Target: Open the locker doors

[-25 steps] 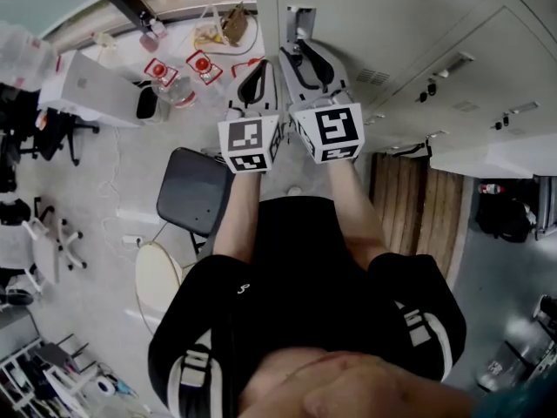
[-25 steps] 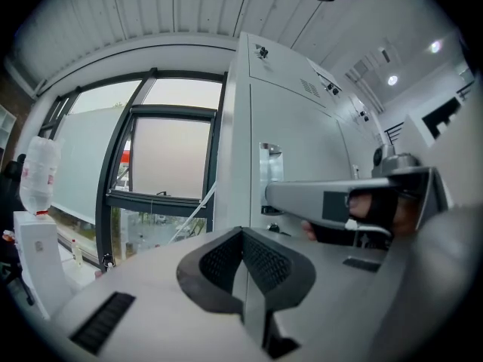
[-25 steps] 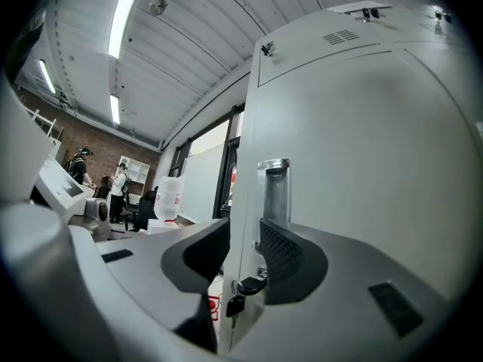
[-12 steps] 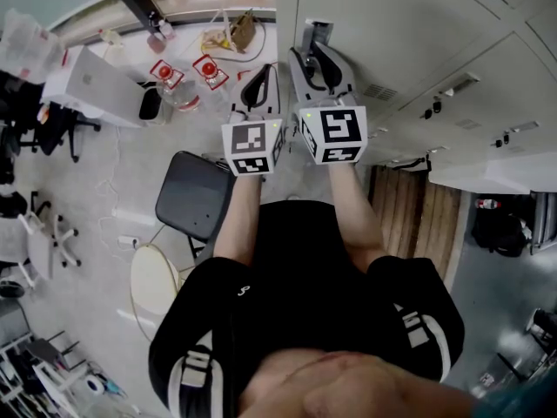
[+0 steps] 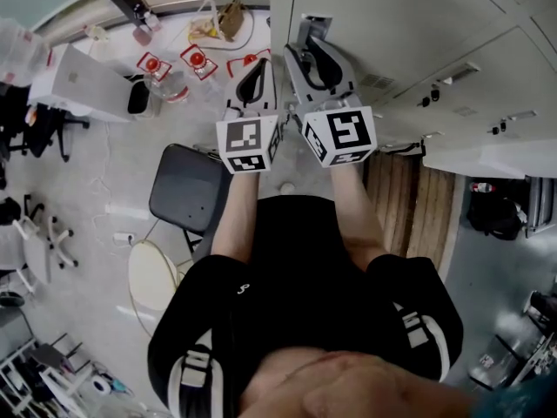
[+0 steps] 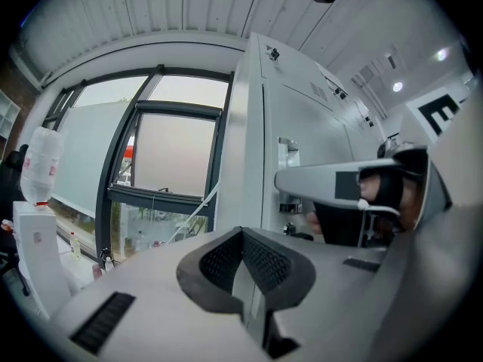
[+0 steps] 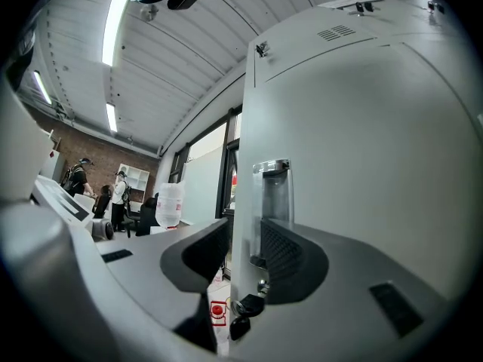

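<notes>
A row of light grey lockers (image 5: 409,33) fills the upper right of the head view. My right gripper (image 5: 305,49) points level at the left edge of the end locker door (image 7: 362,127). Its jaws straddle that edge beside the metal handle (image 7: 273,194). They have just been opening, and they stand open with narrow gaps around the door edge. A key (image 7: 245,308) hangs in the lock below. My left gripper (image 5: 254,72) hovers just left of it, shut on nothing (image 6: 243,236), clear of the locker side (image 6: 249,127).
A dark chair (image 5: 187,194) and a round white stool (image 5: 157,277) stand on the floor to the left. A white desk (image 5: 83,81) and red items (image 5: 152,64) lie farther out. A water bottle (image 7: 170,202) and people (image 7: 119,194) are across the room.
The head camera has swayed slightly. Both grippers stay where they were, the right one still at the door handle.
</notes>
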Demonstrator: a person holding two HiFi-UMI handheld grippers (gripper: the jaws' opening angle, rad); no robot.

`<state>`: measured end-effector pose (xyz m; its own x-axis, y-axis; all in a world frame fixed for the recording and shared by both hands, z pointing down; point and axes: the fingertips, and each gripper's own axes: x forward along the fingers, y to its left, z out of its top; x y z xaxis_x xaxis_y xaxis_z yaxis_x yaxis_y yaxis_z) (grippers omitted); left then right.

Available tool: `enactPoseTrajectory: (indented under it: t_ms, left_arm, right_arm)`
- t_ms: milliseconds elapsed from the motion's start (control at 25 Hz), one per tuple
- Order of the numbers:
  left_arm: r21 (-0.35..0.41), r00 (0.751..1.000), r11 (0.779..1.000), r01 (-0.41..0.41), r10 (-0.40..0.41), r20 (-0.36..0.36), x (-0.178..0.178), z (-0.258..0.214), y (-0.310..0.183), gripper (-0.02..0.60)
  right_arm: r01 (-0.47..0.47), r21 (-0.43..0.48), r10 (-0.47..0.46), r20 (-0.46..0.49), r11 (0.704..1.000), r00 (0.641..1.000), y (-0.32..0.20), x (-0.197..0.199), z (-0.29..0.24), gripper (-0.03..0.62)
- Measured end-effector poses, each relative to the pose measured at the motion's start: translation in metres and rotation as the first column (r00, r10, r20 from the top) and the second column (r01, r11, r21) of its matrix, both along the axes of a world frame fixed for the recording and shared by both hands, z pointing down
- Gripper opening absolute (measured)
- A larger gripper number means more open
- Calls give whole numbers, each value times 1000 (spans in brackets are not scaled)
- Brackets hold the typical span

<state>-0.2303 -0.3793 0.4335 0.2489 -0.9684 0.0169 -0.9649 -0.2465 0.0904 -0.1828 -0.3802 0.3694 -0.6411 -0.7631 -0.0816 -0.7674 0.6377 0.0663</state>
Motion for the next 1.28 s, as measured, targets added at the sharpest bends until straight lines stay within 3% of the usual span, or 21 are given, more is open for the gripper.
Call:
enactPoseTrajectory:
  t_ms: [1280]
  left_arm:
    - [-4, 994, 995, -98, 98, -45, 23, 3, 52, 9]
  right_arm:
    - [48, -19, -47, 86, 999, 995, 80, 19, -2, 169]
